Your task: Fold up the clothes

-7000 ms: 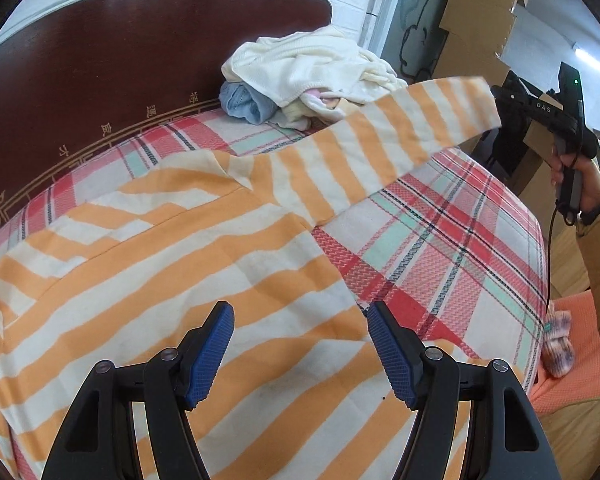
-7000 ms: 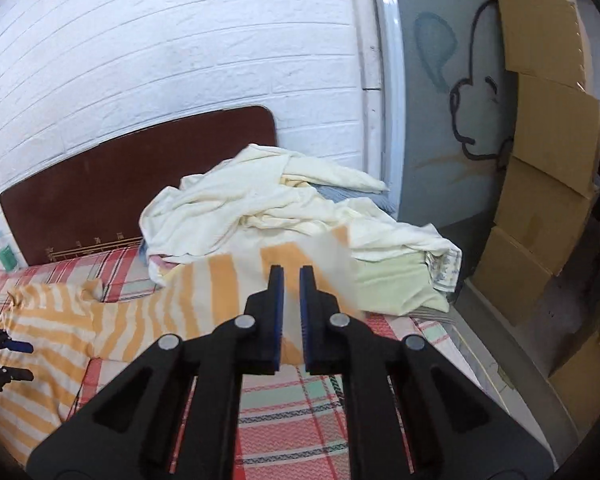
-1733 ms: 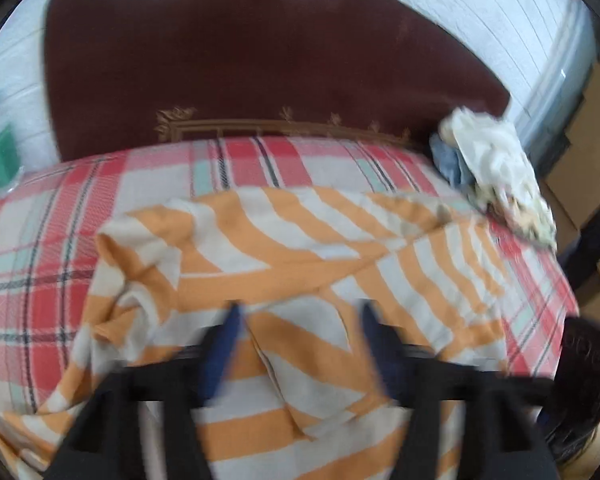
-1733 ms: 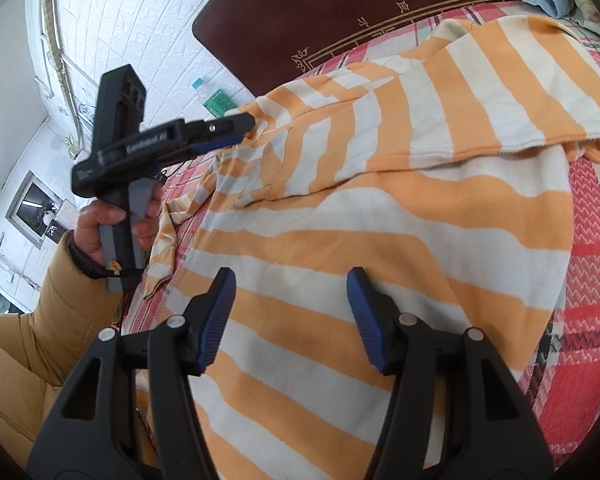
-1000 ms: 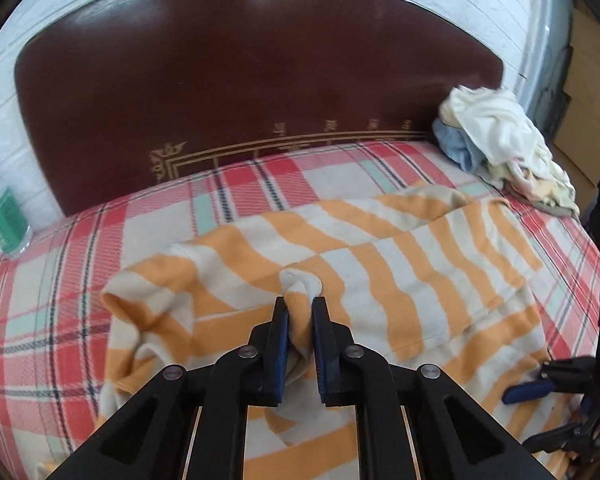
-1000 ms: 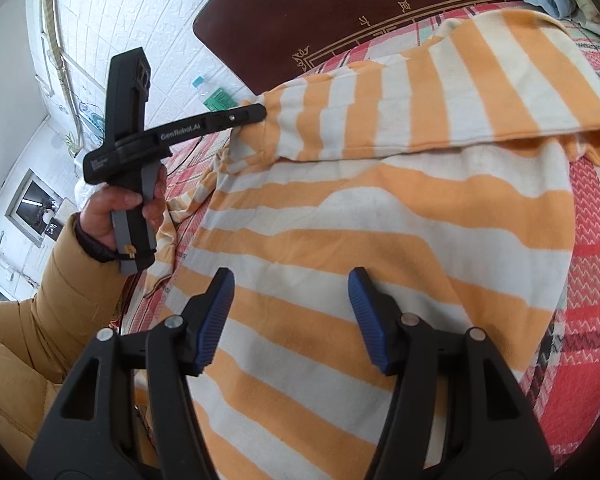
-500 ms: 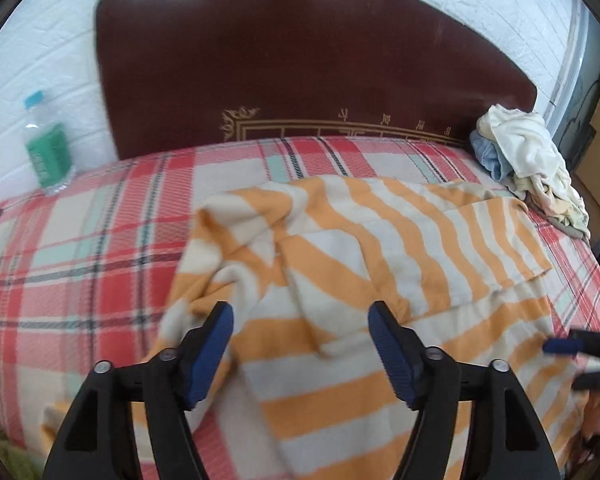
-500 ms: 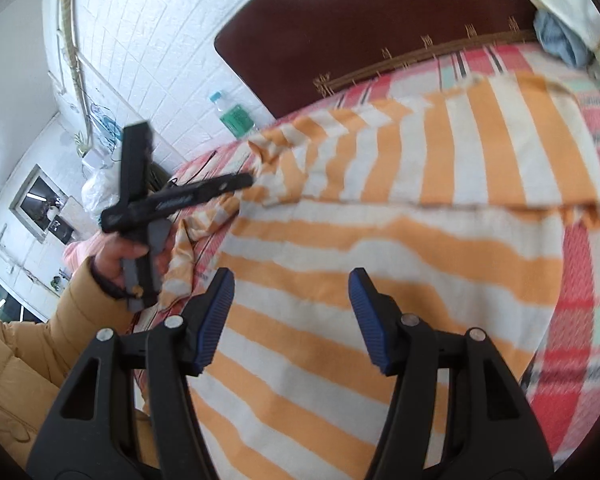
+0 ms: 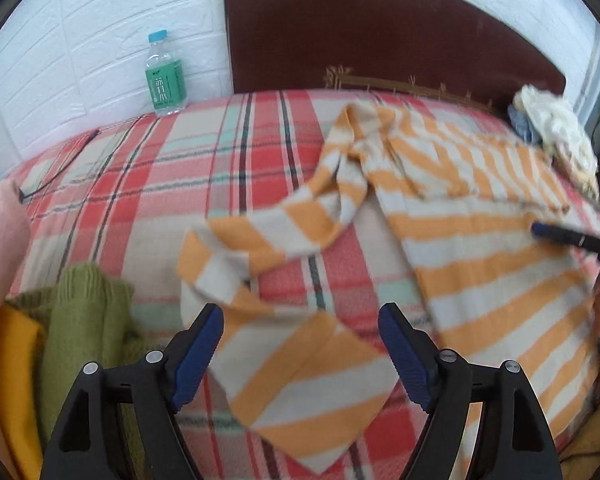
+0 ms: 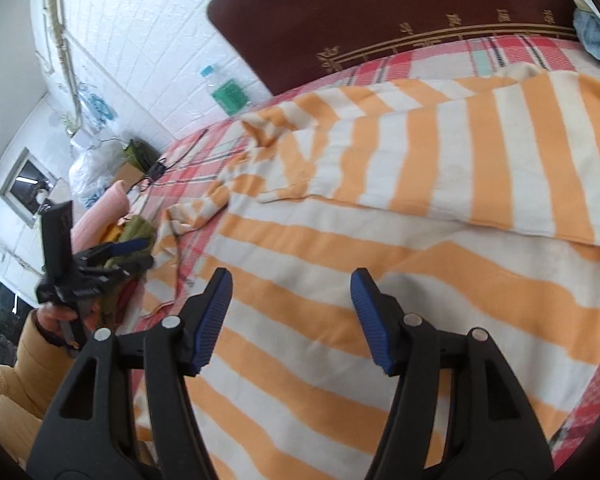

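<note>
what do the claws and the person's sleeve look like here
Both tools match: the left claw and the right claw have black plastic arms with triangular cut-outs, silver round screw heads and ribbed blue pads on the fingers. In the right wrist view the left tool shows a black pistol-style handle, and the hand holding it comes out of a puffy mustard-yellow jacket sleeve.

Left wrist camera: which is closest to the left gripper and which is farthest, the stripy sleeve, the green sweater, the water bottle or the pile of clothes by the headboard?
From the left gripper:
1. Stripy sleeve, lying right between its open fingers.
2. Green sweater, just to the left.
3. Water bottle, far back left by the wall.
4. Pile of clothes, far back right by the headboard.
</note>
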A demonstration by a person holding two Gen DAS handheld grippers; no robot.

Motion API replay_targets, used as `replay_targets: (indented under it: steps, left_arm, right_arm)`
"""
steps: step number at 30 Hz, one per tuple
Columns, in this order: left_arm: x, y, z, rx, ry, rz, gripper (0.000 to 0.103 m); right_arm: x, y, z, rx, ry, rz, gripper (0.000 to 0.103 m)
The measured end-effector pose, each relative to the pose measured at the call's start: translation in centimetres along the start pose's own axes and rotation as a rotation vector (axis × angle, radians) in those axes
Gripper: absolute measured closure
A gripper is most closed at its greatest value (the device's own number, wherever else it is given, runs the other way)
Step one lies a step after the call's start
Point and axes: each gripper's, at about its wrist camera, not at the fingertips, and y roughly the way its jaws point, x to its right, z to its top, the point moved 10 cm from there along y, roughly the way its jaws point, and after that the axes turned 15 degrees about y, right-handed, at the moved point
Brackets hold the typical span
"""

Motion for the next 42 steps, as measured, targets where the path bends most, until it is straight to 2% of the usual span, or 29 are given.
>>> replay_targets:
  steps: [2, 3, 6, 8, 10, 15, 19, 23, 29, 30, 32, 33, 36, 38, 42]
  left_arm:
    - [0.8, 0.6, -0.9, -0.016, -0.010, -0.031, 0.022]
    - [0.8, 0.9, -1.3, -0.024, -0.021, -0.018, 0.022]
    - [0.5, 0.8, -2.4, -0.017, -0.077, -0.004, 0.022]
    - [0.4, 0.1, -2.6, 0.023, -0.123, -0.033, 0.022]
    - [-0.1, -1.0, -2.5, 0.074, -0.165, -0.060, 0.022]
    - [-1.8, -5.6, -1.4, 0.260, -0.301, -0.175, 0.022]
    - [-3.5, -8.1, -0.8, 0.337, -0.332, -0.143, 0.020]
    - [-5.0, -8.6, -0.7, 0.352, -0.348, -0.127, 0.020]
    - [-5.5, -8.3, -1.0, 0.362, -0.369, -0.152, 0.020]
    - [-5.6, -8.2, -1.1, 0.363, -0.372, -0.156, 0.020]
    - [-5.7, -8.1, -1.2, 0.367, -0.379, -0.165, 0.020]
    - [-5.7, -8.1, -1.2, 0.369, -0.381, -0.167, 0.020]
    - [-5.8, -8.2, -1.2, 0.374, -0.386, -0.173, 0.020]
    - [-5.9, -8.3, -1.2, 0.378, -0.390, -0.178, 0.020]
    - [-5.7, -8.5, -1.0, 0.382, -0.379, -0.183, 0.020]
  right_arm:
    - [-1.6, 0.3, -0.6, -0.012, -0.033, 0.023, 0.033]
    - [-2.4, 0.5, -0.8, -0.018, -0.049, 0.035, 0.027]
    - [-4.8, 1.1, -1.7, -0.037, -0.102, 0.068, 0.026]
    - [-6.6, 2.3, -2.4, -0.062, -0.150, 0.081, 0.026]
    - [-8.4, 3.7, -3.1, -0.090, -0.201, 0.090, 0.019]
    - [-13.6, 8.1, -4.7, -0.164, -0.313, 0.151, 0.018]
    - [-16.5, 12.9, -6.4, -0.248, -0.386, 0.167, 0.018]
    - [-16.7, 15.7, -7.4, -0.266, -0.393, 0.117, 0.018]
    - [-16.4, 18.9, -8.7, -0.270, -0.386, 0.027, 0.019]
    - [-16.3, 18.7, -8.9, -0.264, -0.389, 0.015, 0.024]
    - [-16.2, 18.8, -9.0, -0.262, -0.406, -0.010, 0.057]
    - [-15.9, 18.9, -9.1, -0.271, -0.398, -0.017, 0.078]
    - [-15.7, 18.6, -8.6, -0.283, -0.378, -0.016, 0.088]
    - [-15.9, 18.1, -8.2, -0.289, -0.367, -0.005, 0.090]
    - [-16.8, 13.7, -4.7, -0.210, -0.333, 0.072, 0.091]
